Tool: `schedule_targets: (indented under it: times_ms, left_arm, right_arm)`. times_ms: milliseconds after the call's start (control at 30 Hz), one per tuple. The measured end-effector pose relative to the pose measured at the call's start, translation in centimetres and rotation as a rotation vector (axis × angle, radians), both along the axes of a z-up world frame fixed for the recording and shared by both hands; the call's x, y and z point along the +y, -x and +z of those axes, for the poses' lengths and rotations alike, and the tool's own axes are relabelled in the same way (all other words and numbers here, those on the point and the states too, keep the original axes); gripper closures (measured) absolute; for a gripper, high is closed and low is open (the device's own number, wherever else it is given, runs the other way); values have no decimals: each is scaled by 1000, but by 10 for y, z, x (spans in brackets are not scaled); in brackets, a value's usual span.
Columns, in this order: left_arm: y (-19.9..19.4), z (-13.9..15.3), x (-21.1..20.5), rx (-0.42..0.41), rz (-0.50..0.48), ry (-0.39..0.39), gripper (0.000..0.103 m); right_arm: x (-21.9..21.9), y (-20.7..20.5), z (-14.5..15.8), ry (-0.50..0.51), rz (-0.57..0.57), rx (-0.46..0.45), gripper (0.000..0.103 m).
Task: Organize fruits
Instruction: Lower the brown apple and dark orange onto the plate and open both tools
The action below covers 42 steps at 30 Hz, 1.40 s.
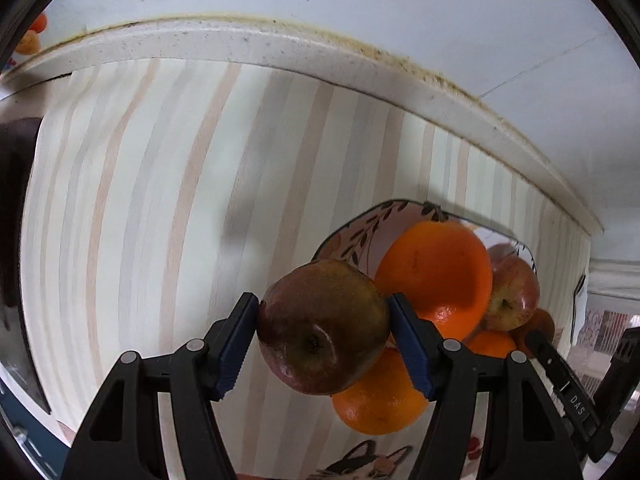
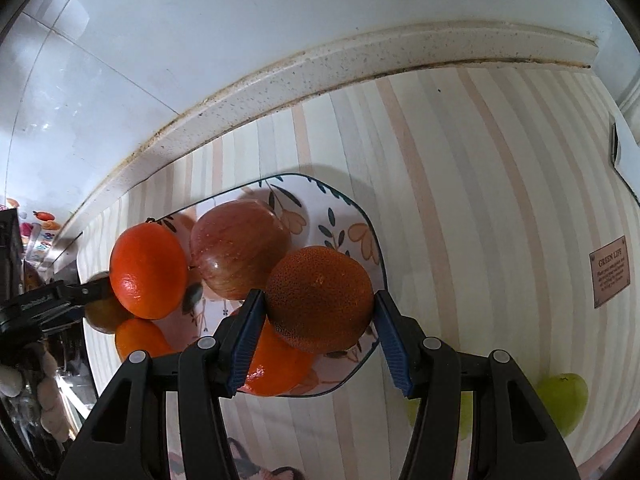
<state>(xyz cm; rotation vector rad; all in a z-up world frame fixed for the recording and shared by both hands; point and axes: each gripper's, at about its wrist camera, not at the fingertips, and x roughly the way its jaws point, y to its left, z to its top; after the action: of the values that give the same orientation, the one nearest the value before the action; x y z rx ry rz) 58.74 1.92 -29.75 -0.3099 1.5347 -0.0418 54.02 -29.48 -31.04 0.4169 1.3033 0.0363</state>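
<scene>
My left gripper [image 1: 323, 326] is shut on a dark red-brown apple [image 1: 322, 326], held above the striped mat beside the floral plate [image 1: 352, 236]. The plate holds oranges [image 1: 436, 270] and a red apple [image 1: 514, 292]. My right gripper [image 2: 319, 306] is shut on a dark orange [image 2: 319, 298] over the plate's [image 2: 360, 220] right part. In the right wrist view the plate holds a red apple [image 2: 238, 250] and bright oranges [image 2: 148, 270]. The left gripper and its apple [image 2: 100, 312] show at the plate's left edge.
A green apple [image 2: 564, 404] lies on the striped mat [image 2: 480, 200] right of the plate. A speckled counter ledge [image 1: 280, 44] and a white tiled wall run behind. A dark object [image 1: 16, 200] stands at the left. A small label [image 2: 610, 270] is on the mat.
</scene>
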Motion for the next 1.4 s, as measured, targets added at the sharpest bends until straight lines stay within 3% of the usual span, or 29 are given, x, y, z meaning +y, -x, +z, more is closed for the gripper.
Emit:
schedule_targets:
  times_ms: [167,767,967,1100,1200,1267,1400]
  left_arm:
    - [-1,-3,4,27,49,67,38]
    - [3,9,11,21,57,81,37]
    - [21,42,3,-79,21,-18,37]
    - [47,67,-14,-149,-35,-84,37]
    - [68,78,-24,-184,-79,-125,37]
    - [81,83,-30,-200,-96,-145,23]
    - [103,93,-39,-239,-115,-184,22]
  right_arm:
    - [0,0,-2,-17,-7,10,44]
    - [-4,7,6,-57,-19,19,37]
    - [4,16,26,1,9,-10,24]
    - [17,30,42,72,46,-24,9]
    - [27,43,53,118,68,-44,8]
    - [34,56,63,144,80,-63,8]
    - [45,76,82,189,94,-106,8]
